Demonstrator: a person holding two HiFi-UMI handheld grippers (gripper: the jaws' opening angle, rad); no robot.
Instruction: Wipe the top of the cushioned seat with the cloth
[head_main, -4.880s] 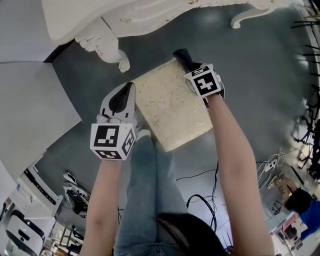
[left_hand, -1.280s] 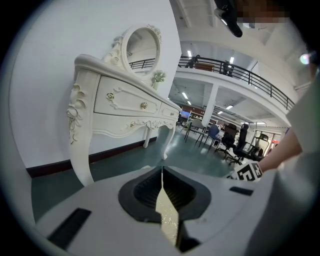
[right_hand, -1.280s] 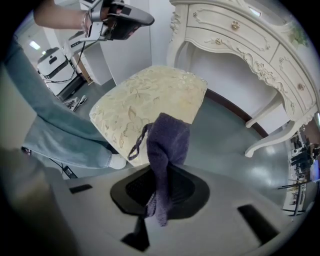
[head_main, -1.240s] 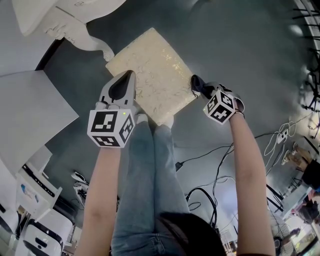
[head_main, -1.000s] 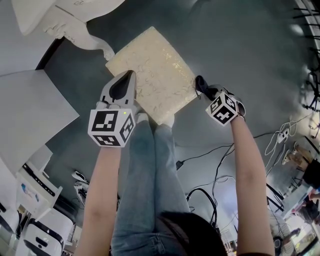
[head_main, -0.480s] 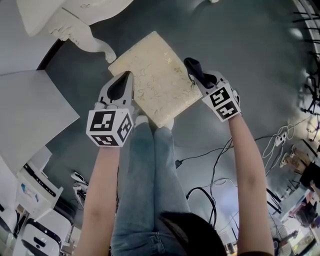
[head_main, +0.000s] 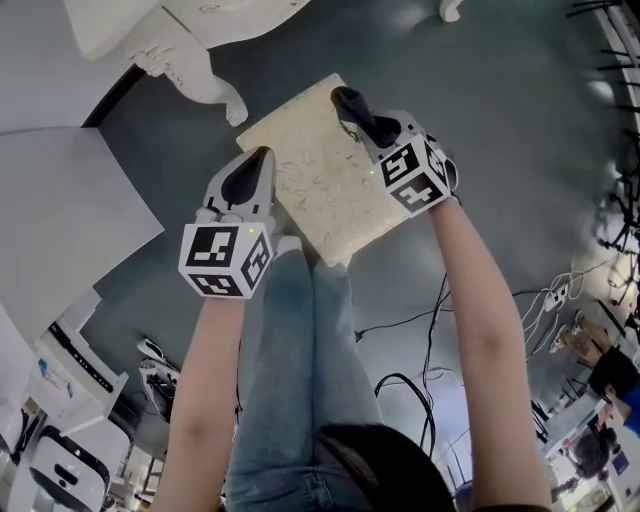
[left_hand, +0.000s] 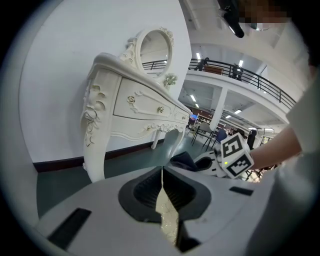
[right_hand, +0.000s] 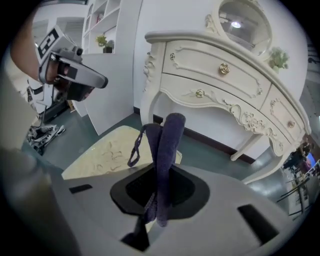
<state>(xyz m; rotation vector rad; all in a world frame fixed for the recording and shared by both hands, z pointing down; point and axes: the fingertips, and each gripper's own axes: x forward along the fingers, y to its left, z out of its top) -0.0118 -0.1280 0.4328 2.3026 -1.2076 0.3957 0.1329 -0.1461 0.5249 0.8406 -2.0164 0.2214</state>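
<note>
Right gripper (head_main: 372, 125), jaws clamped on dark cloth (head_main: 347, 100), hovers over far right part of cream seat (head_main: 315, 185). Left gripper (head_main: 258, 160), jaws together and empty, at seat's left edge. Advice: press cloth flat, sweep top in overlapping passes.

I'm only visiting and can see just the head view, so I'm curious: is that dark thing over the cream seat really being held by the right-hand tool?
Observer: Yes. The right gripper view shows the right gripper with its jaws shut on the cloth, a dark purple strip sticking out past them.
Operator: And the left tool?
Observer: In the left gripper view the left gripper is shut, with nothing between its jaws.
Operator: What's the white furniture at the top of my picture?
Observer: A carved dressing table with an oval mirror on top, which your view cuts off.
</note>
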